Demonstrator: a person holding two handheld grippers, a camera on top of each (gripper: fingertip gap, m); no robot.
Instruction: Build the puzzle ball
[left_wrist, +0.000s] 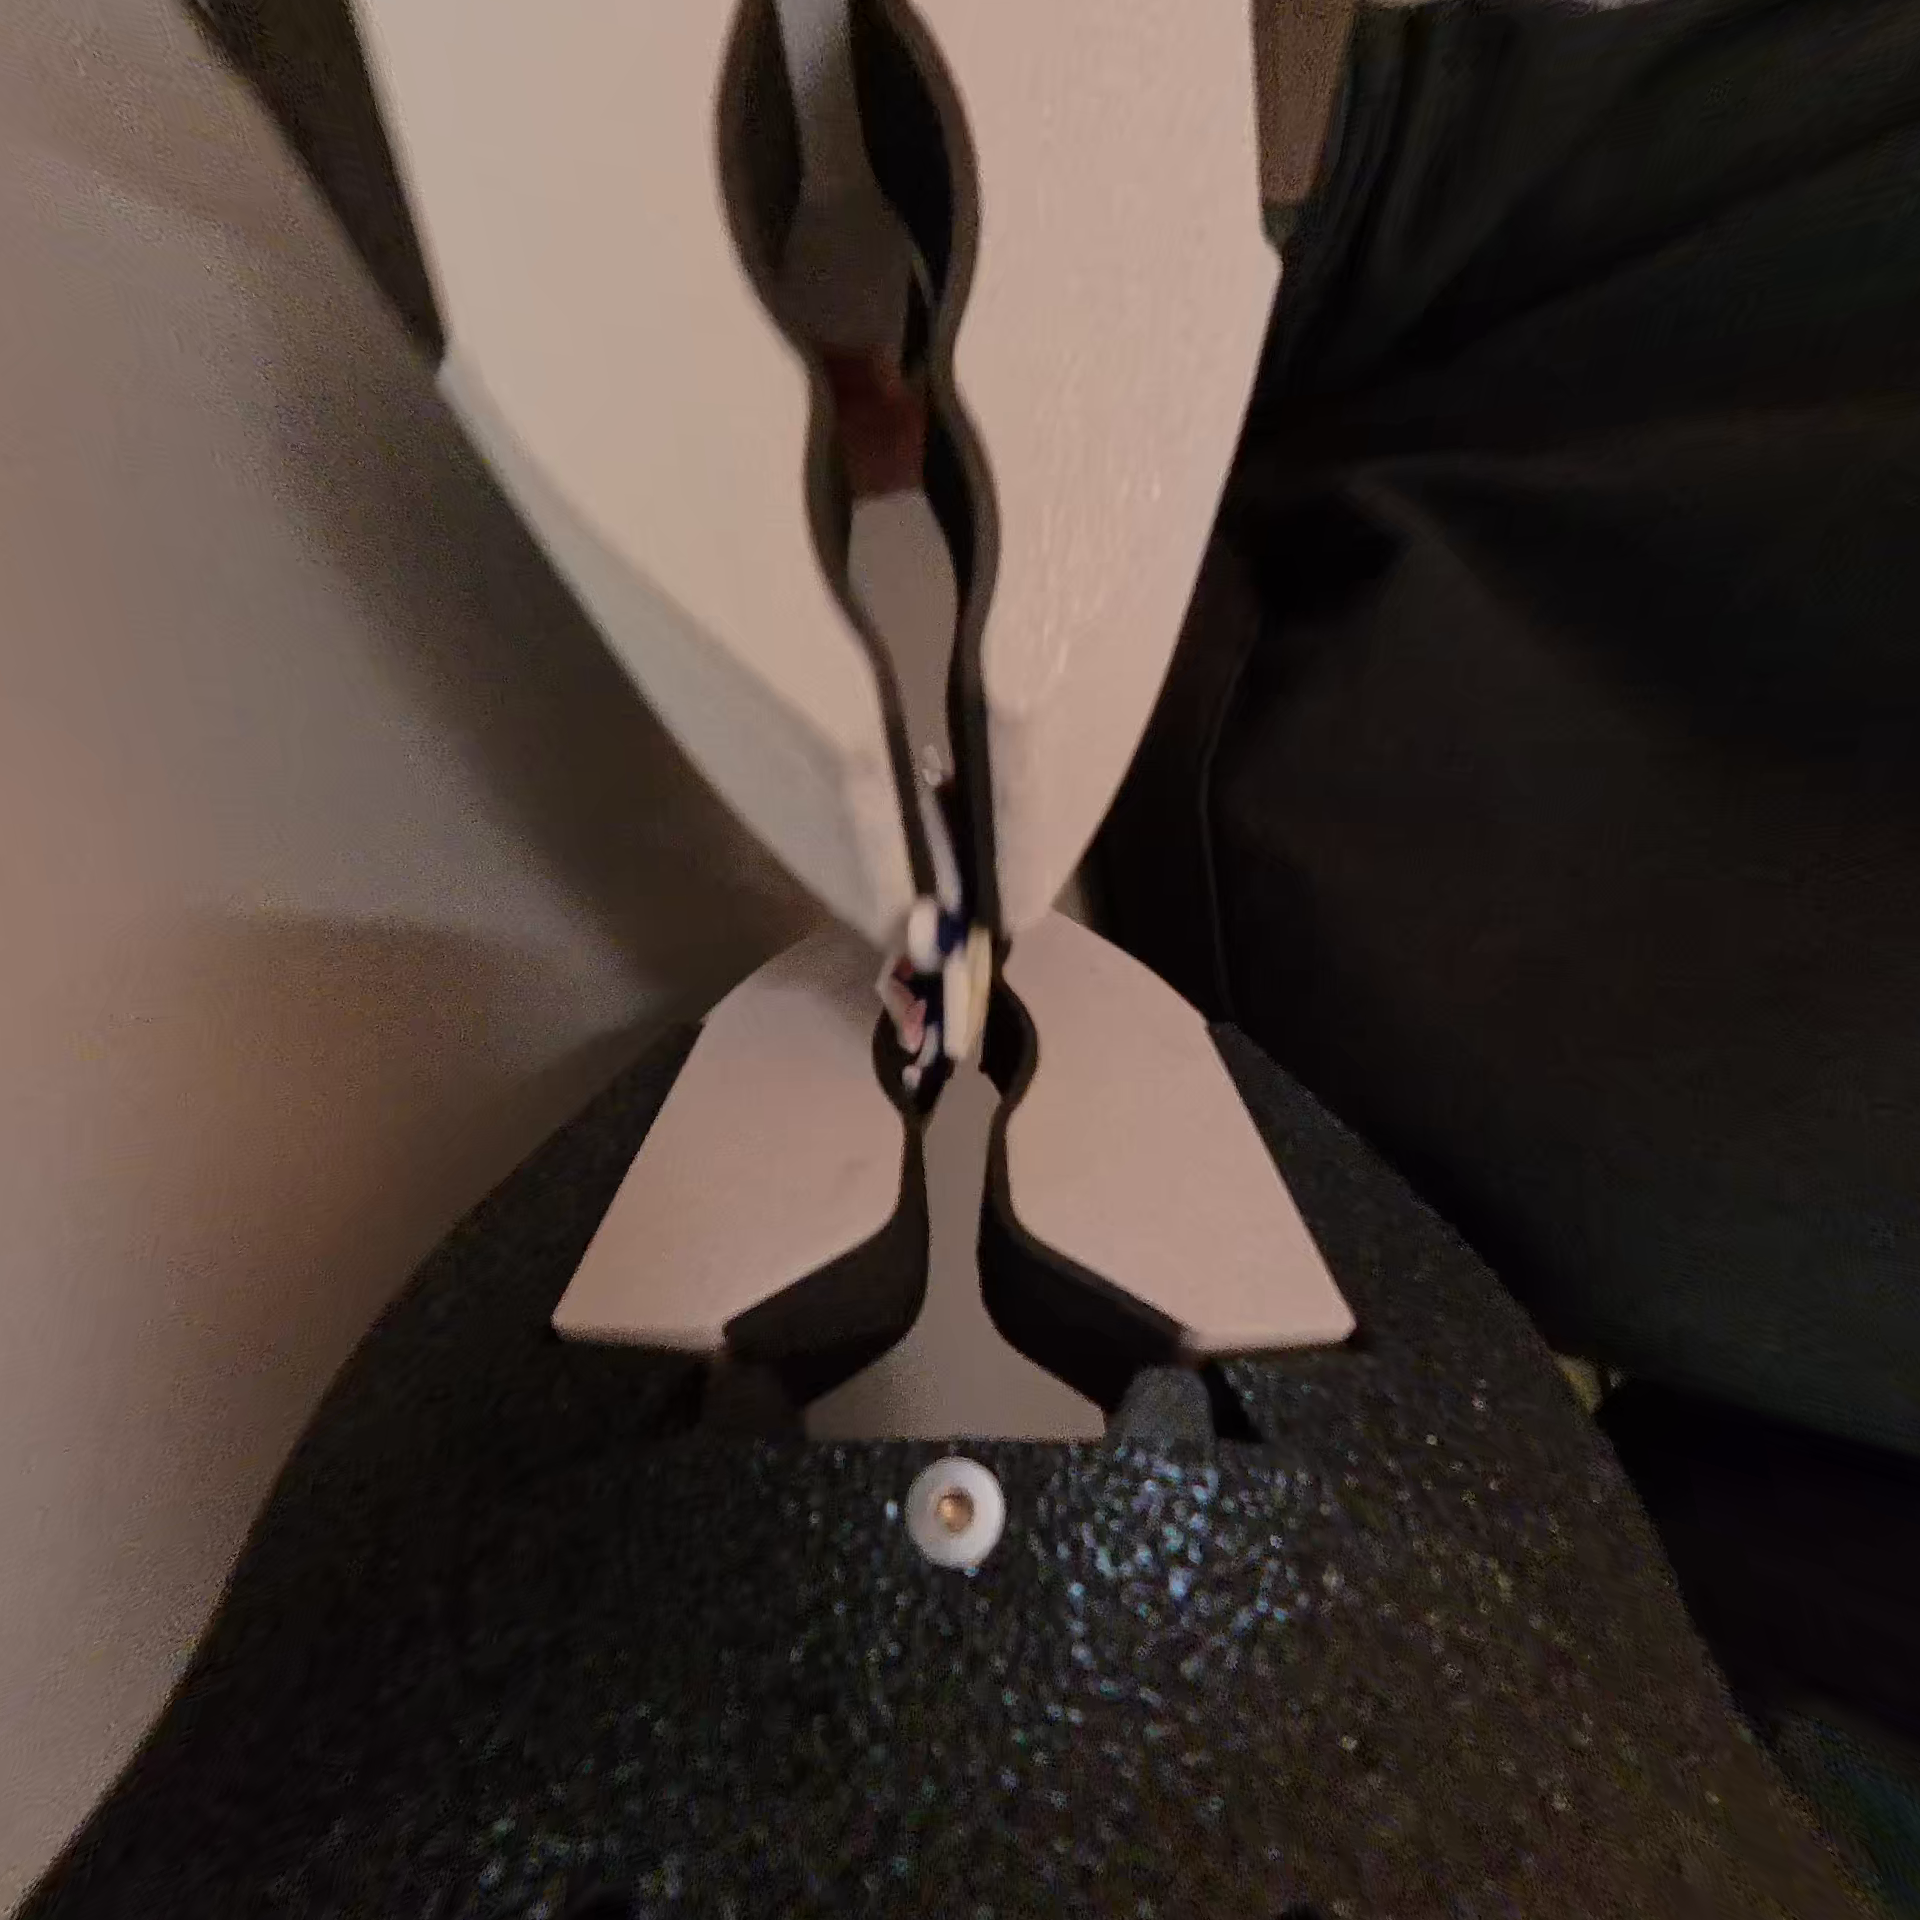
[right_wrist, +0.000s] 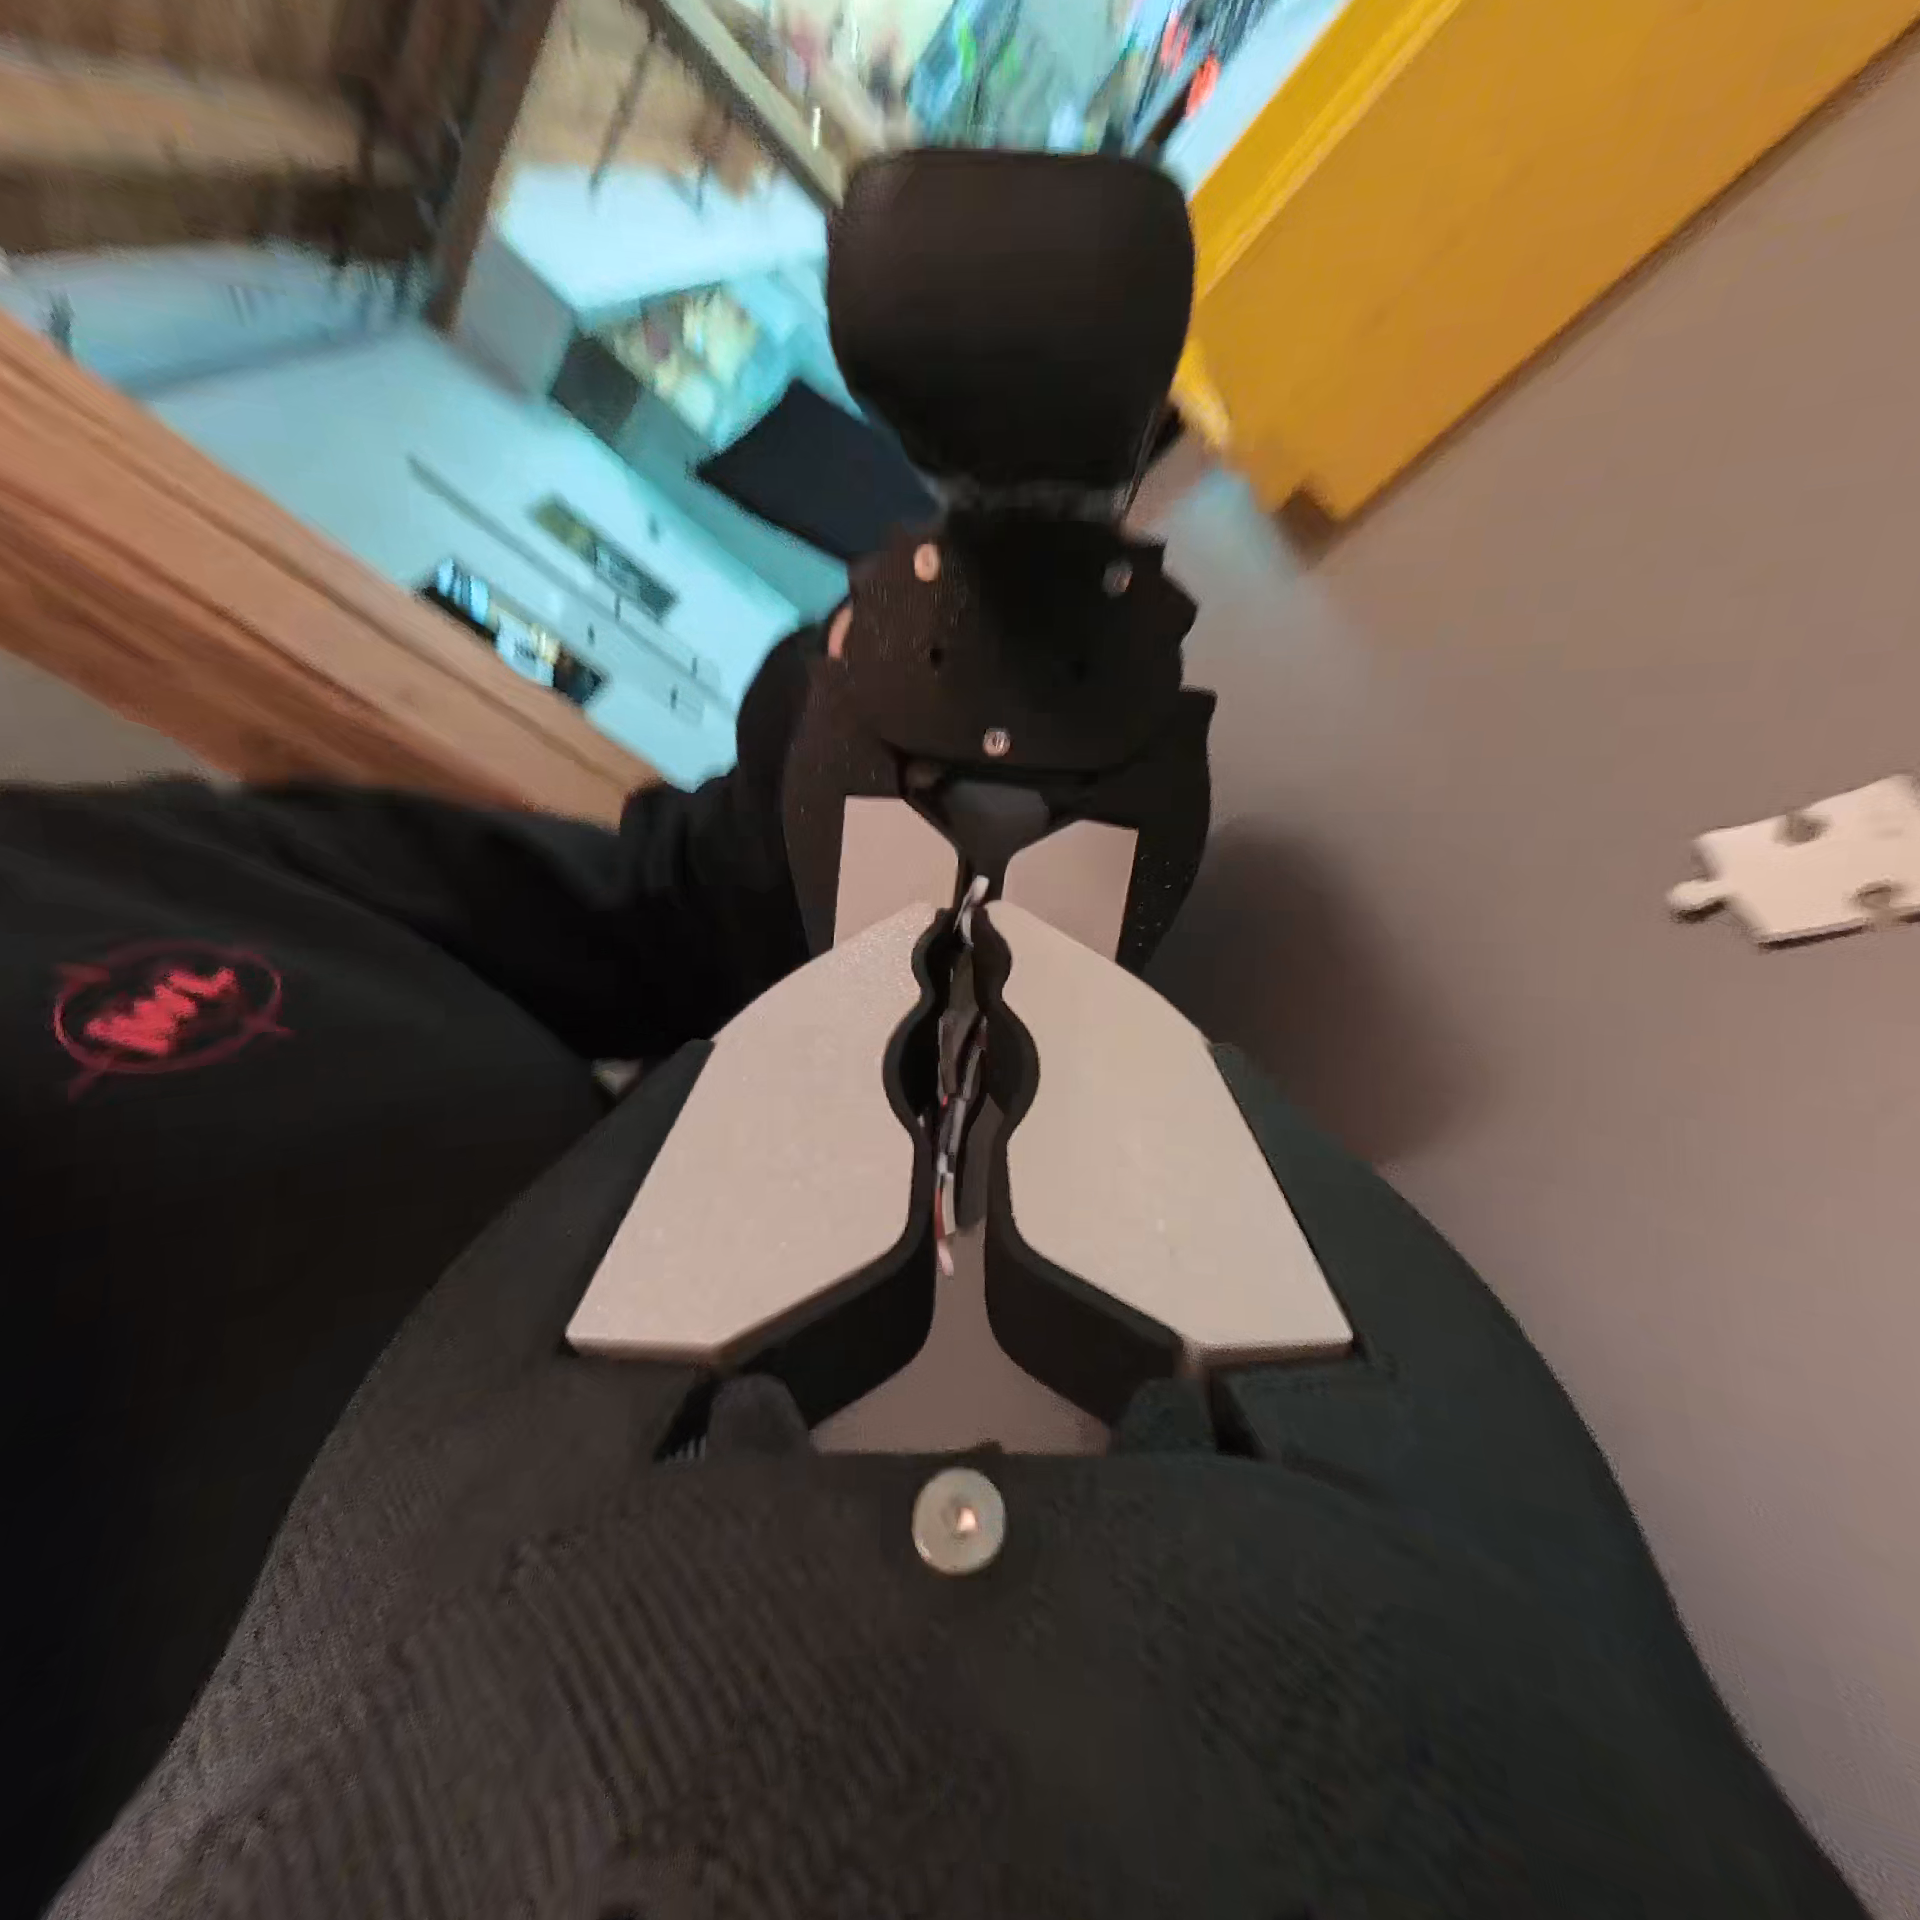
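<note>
The two grippers meet tip to tip. In the left wrist view my left gripper (left_wrist: 940, 951) is shut on a thin puzzle piece (left_wrist: 964, 987), seen edge-on, white with blue and red print. The right gripper's grey fingers (left_wrist: 1122, 416) come down from the top and meet it. In the right wrist view my right gripper (right_wrist: 961, 920) is shut on a printed puzzle piece (right_wrist: 956, 1122), also edge-on in the gap between its jaws. The left gripper (right_wrist: 977, 883) faces it just beyond. Where the pieces join is hidden between the fingertips.
A loose white puzzle piece (right_wrist: 1808, 862) lies on the grey table (right_wrist: 1558, 675) to the right. A person in a black garment (right_wrist: 260, 1195) is close on the left, and also fills the right of the left wrist view (left_wrist: 1558, 623). A yellow cabinet (right_wrist: 1455, 229) stands beyond. About 8 cm separates my left fingertips from my right. The yellow cabinet (right_wrist: 1455, 229) lies around 30 cm away from my right fingertips.
</note>
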